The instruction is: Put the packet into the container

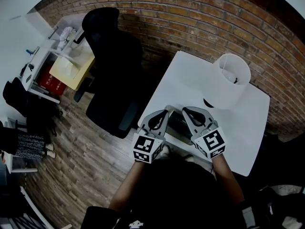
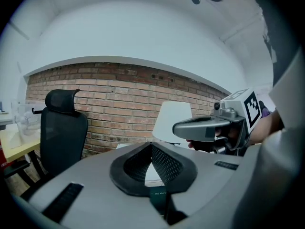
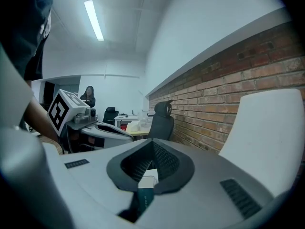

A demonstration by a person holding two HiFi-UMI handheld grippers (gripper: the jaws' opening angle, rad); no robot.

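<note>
Left gripper (image 1: 165, 111) and right gripper (image 1: 187, 111) side by side, each clenched on an end of the dark green packet (image 3: 144, 193), at the white table's (image 1: 248, 128) near edge, white cylindrical container (image 1: 231, 80) just beyond, black office chair (image 1: 114, 70) alongside, brick wall (image 1: 190, 13) behind

**Three cameras trained around one white container**

The head camera looks steeply down on the white container (image 1: 231, 80) from high on the person's side of it. The camera on the left gripper (image 1: 166, 111) looks almost level along its jaws, with the container ahead and slightly right. The camera on the right gripper (image 1: 186, 110) sits nearer, with the container close on its right. Both gripper views share the office chair (image 2: 59, 128) left of the container.
</note>
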